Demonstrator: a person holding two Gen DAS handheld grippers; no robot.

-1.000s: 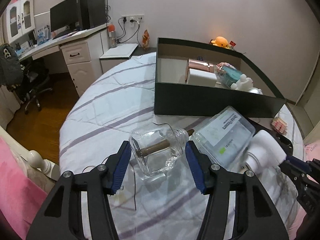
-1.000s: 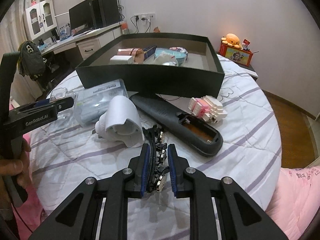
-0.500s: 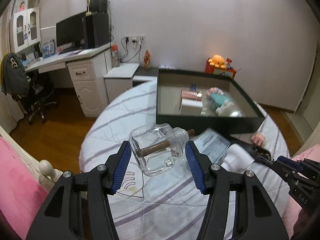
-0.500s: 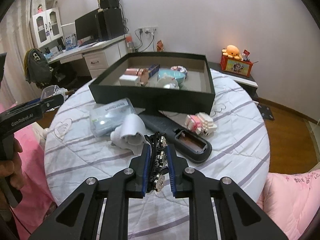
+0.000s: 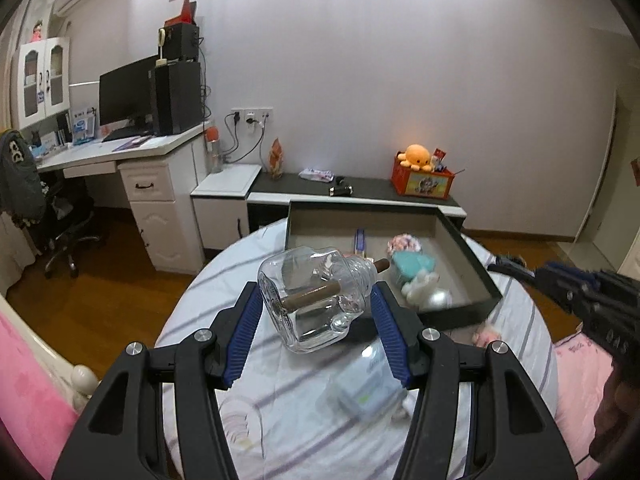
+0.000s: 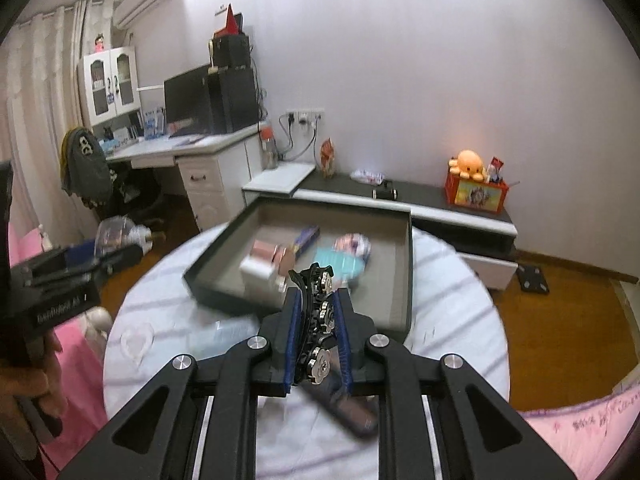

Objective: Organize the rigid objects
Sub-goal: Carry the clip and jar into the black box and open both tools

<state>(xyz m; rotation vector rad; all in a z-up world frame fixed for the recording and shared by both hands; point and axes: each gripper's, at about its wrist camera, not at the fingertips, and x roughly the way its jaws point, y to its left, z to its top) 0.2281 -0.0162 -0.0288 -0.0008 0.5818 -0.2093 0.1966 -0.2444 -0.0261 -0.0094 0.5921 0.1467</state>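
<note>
- Two grippers, both loaded. My left gripper (image 5: 320, 316) pinches a clear glass bottle (image 5: 316, 298) between its blue pads; the bottle lies on its side across the jaws, neck and brown stopper pointing right, with a brown rod visible inside.
- My right gripper (image 6: 318, 330) is pressed nearly together on a thin black hair clip (image 6: 316, 316) studded with metal flower pieces; its long axis runs along the fingers, away from me.
- Both loads hang clear above the round table (image 5: 280, 412) with its striped cloth.
- The dark open box (image 6: 404, 280) lies ahead of and below both tools. I judge it the place for these things. From the left gripper it sits ahead and to the right; from the right gripper it is nearly straight ahead, so my right hand looks nearer.
- The bottle's long axis runs across my approach, roughly parallel to the box's near wall.
- Inside the box I see a pink-and-white carton (image 6: 264, 264), a teal item (image 6: 340, 266) and a purple box (image 6: 306, 238); bare floor shows along the far right side.
- Motion blur smears the box contents and the table items: a clear plastic package (image 5: 366, 390) and a dark remote-like object (image 6: 344, 408) below my right jaws.
- I cannot tell how firmly the bottle sits in the pads.
</note>
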